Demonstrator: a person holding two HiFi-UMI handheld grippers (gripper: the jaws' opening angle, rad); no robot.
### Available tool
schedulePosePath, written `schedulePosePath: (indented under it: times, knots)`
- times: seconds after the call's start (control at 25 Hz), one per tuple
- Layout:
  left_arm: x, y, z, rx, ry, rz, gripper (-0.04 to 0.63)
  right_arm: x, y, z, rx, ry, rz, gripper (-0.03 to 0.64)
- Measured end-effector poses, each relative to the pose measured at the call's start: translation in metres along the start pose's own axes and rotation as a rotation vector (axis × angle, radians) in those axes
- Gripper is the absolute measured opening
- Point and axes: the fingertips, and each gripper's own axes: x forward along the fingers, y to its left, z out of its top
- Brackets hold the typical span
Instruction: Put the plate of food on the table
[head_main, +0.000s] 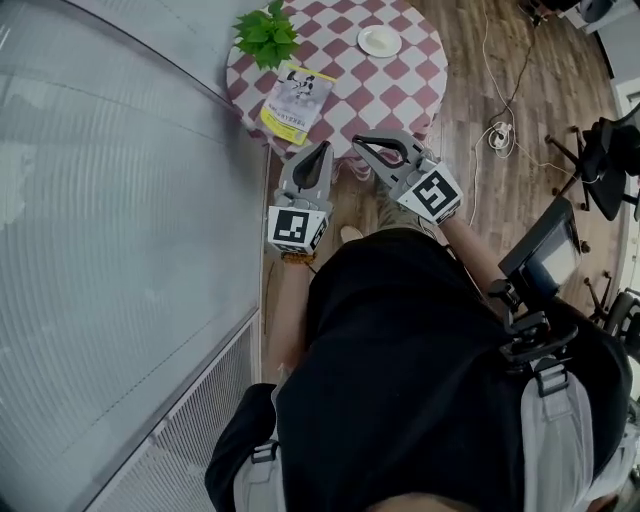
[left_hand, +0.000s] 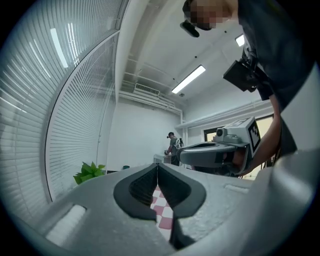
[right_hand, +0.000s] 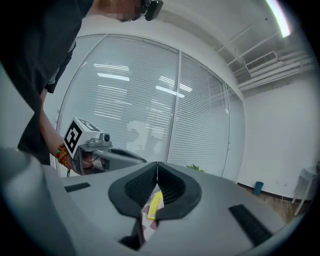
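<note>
desk: was checked red and white
plate: was white
plant: was green
booklet: was yellow-edged

The person is holding the left gripper and the right gripper close side by side ahead of the torso, both pointing roughly level. Each one's jaws are meeting tip to tip, and the left forearm and right forearm are reaching forward

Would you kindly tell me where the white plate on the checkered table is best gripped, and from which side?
Probably its rim, from the near edge. The white plate lies flat on the checkered table, so only the rim offers a hold, and nothing stands on that side.
</note>
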Motion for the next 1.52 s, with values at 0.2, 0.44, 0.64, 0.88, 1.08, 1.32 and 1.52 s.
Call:
schedulePosePath:
  times: [0.2,0.44,0.64,0.88,1.08,1.32,1.52]
  knots:
    - [-0.005,-0.006,-0.023,-0.004,0.034,0.007,0.008,-0.004,0.009,-0.017,0.028,0.018,-0.002,0.012]
    - [-0.018,-0.009,-0.044,-0.022,0.068,0.048,0.008,-0.008,0.021,-0.036,0.054,0.069,-0.012,0.011]
    - [-0.031,-0.015,-0.066,-0.021,0.113,0.069,0.008,-0.009,0.035,-0.054,0.082,0.095,0.003,0.011]
    - [-0.04,-0.023,-0.079,-0.033,0.153,0.06,0.008,-0.006,0.044,-0.067,0.096,0.123,0.006,0.011]
    - [-0.053,-0.029,-0.086,-0.038,0.169,0.058,0.008,-0.007,0.046,-0.069,0.084,0.12,-0.032,0.011]
    - [-0.047,-0.034,-0.085,-0.046,0.174,0.052,0.008,-0.013,0.039,-0.066,0.088,0.117,-0.037,0.011]
    - [-0.04,-0.041,-0.087,-0.039,0.176,0.026,0.008,-0.014,0.039,-0.068,0.091,0.118,-0.032,0.011]
